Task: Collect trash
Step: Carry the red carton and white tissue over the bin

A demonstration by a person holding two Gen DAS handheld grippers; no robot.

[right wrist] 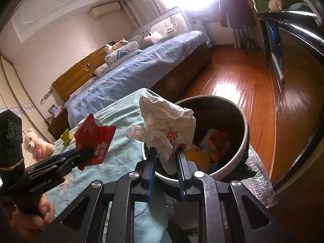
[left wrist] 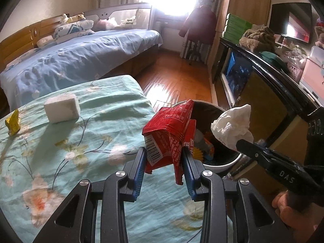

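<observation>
red wrapper point(left wrist: 170, 133) pinched in left tongs point(left wrist: 164, 154), beside the bin point(left wrist: 212, 109).

1. A bed point(left wrist: 81, 56) with a blue sheet stands along the far wall, pillows and plush toys point(left wrist: 78, 18) at its wooden headboard.
2. A dark coat point(left wrist: 199, 25) hangs beside the bright window.
3. Green boxes point(left wrist: 236, 27) and a brown folded towel point(left wrist: 258, 38) sit on the black cabinet point(left wrist: 269, 68).
4. A cream teddy bear point(right wrist: 35, 144) lies low at the left.
</observation>
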